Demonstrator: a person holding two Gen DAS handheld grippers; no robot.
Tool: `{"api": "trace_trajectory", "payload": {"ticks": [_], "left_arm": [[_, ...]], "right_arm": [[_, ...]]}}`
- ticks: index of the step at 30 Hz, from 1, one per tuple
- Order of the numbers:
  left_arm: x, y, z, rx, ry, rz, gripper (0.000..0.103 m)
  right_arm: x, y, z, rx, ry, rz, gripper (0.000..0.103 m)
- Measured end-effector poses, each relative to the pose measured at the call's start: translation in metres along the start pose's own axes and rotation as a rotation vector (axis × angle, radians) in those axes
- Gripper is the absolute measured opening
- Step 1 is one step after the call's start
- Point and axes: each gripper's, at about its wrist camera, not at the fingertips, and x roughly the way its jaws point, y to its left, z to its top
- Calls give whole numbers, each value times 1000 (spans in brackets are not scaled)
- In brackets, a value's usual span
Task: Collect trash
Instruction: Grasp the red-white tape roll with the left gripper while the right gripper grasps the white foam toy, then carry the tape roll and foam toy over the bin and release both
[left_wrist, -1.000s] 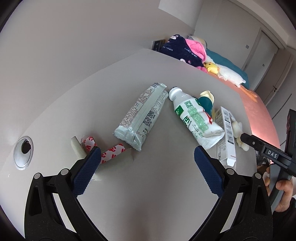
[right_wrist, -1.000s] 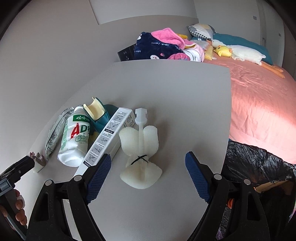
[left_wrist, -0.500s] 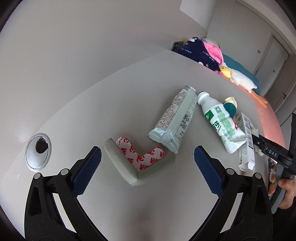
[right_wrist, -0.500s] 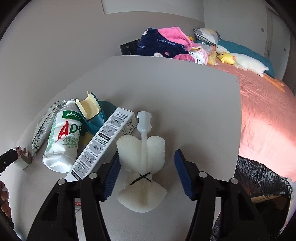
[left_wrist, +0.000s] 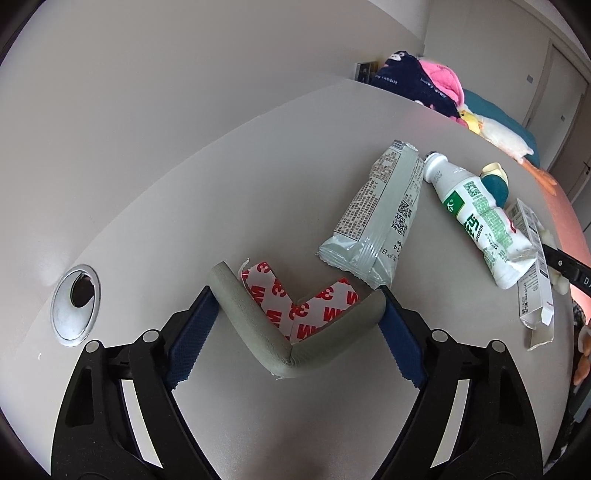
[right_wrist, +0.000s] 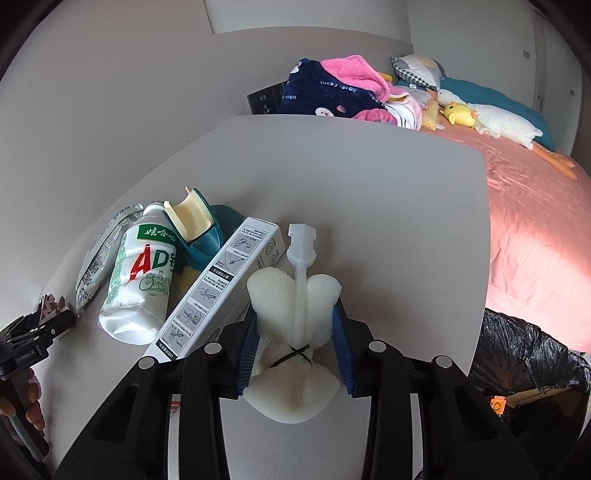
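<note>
**Room and surroundings, bedroom desk**

You are working at a pale grey desk (right_wrist: 369, 192) pushed against a plain off-white wall (left_wrist: 147, 92). A round metal cable grommet (left_wrist: 75, 304) sits in the desktop near the wall. Beyond the far edge lies a bed with a pink sheet (right_wrist: 532, 229), a heap of navy and pink clothes (right_wrist: 332, 92), a teal pillow (right_wrist: 495, 98) and a white plush goose (right_wrist: 495, 122). Closet doors (left_wrist: 554, 99) stand behind. Lighting is soft and even.

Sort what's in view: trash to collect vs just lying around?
Trash: corner guard in left gripper, sponge brush in right gripper, wrapper, bottle, box, bin bag.
Bystanders: clothes pile, plush duck, grommet.
</note>
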Motion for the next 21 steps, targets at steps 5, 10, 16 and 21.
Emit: {"api": "trace_trajectory", "payload": {"ticks": [5,10,16,21], "left_arm": [[-2,1,-3,-1,-3,1,80],[-12,-3,-4,0,-21,-4,80],[-27,-16,-9,13,-39,-22,80],[-40,-26,-15,20,-45,-39,80]], "right_arm": [[-10,-2,-4,9,-9,9,38],[-20,-5,-5,15,-14,13,38],[-35,-6,-7,20,-29,20,38],[-50,-8,-13,22,-41,32,38]]}}
